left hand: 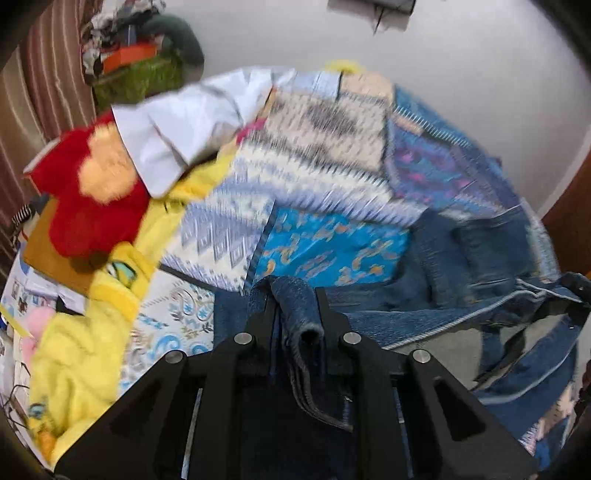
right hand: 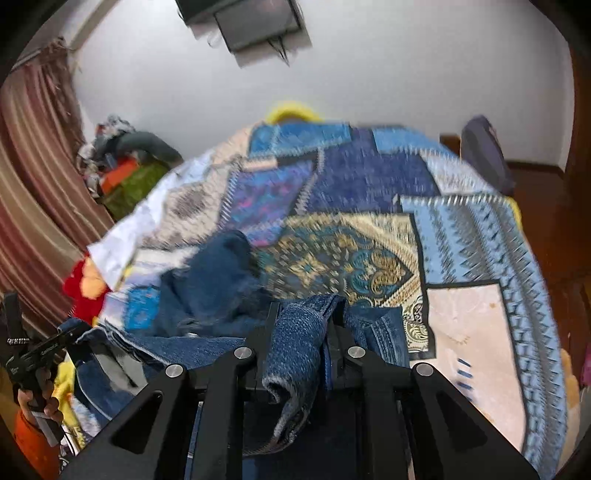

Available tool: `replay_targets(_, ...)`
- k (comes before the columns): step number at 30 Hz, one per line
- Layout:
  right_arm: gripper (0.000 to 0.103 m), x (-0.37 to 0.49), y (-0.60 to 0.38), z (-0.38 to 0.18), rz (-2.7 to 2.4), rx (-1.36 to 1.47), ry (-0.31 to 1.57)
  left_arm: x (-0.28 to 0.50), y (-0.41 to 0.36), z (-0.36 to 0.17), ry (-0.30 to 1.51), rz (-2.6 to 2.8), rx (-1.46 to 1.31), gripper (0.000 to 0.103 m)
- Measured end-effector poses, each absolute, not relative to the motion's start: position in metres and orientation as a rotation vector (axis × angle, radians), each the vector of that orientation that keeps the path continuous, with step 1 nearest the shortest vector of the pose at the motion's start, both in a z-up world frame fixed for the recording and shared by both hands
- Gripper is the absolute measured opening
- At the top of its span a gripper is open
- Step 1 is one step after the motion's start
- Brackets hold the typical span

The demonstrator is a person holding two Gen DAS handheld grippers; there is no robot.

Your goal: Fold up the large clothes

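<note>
My left claw (left hand: 297, 295) is clamped on a fold of the denim jeans (left hand: 476, 258), a doubled hem bunched between its black fingers, and my right claw (right hand: 304, 314) pinches another edge of the same jeans (right hand: 218, 280) just as tightly. From both grips the denim runs outward, hanging between my two hands near me and then spreading in a rumpled heap on the bed a little farther off. Under it lies a patchwork bedspread (right hand: 369, 254) in blues, creams and gold, covering the bed out to the far white wall (right hand: 406, 74). To the left on the bed sit a white garment (left hand: 184, 129), a red cushion (left hand: 88, 206) and a yellow plush blanket (left hand: 81, 354). At the far left hangs a striped brown curtain (right hand: 33, 184) beside a pile of clutter (left hand: 136, 55). A dark screen (right hand: 255, 22) is mounted high on the wall, and a wooden headboard (right hand: 535, 184) stands at the right.
</note>
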State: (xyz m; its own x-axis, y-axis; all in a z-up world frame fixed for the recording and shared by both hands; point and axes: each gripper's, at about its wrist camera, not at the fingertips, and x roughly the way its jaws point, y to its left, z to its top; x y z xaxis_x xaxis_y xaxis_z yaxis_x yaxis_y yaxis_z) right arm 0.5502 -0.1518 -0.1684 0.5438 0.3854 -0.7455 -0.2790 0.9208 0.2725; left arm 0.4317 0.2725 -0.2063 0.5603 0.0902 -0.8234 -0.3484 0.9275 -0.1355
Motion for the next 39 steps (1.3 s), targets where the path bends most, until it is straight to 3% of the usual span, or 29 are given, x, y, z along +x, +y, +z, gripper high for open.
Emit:
replay_targets(5, 0.016, 0.561, -0.160, -0.200, 0.451, 0.115, 0.991, 0.449, 0.280, -0.263, 1.053, 0.274, -0.338, 0.019)
replay_targets(16, 0.017, 0.542, -0.183, -0.161, 0.524, 0.067, 0.992, 0.447, 0.265, -0.258, 1.101, 0.269, -0.171, 0.024)
replay_targets(18, 0.017, 0.535, -0.195, -0.144, 0.366, -0.022, 0.916, 0.444, 0.265, -0.251, 1.089, 0.315, -0.110, 0.048)
replay_targets(19, 0.017, 0.534, -0.204, -0.138, 0.322, -0.026, 0.902, 0.441, 0.266, -0.245, 1.073, 0.352, -0.070, 0.052)
replay_targets(23, 0.017, 0.524, -0.246, -0.120, 0.302, 0.070, 0.929, 0.421, 0.273, -0.208, 1.001, 0.406, -0.028, 0.053)
replay_targets(28, 0.017, 0.488, -0.247, -0.104, 0.336, -0.017, 0.877, 0.389, 0.278, -0.157, 0.908, 0.389, -0.073, 0.054)
replay_targets(30, 0.017, 0.470, -0.238, -0.105, 0.370, -0.043, 0.862, 0.378, 0.269, -0.145, 0.893, 0.357, -0.058, 0.059)
replay_targets(39, 0.017, 0.427, -0.174, -0.153, 0.535, -0.133, 0.926, 0.362, 0.193, -0.186, 0.981, 0.142, 0.036, 0.067)
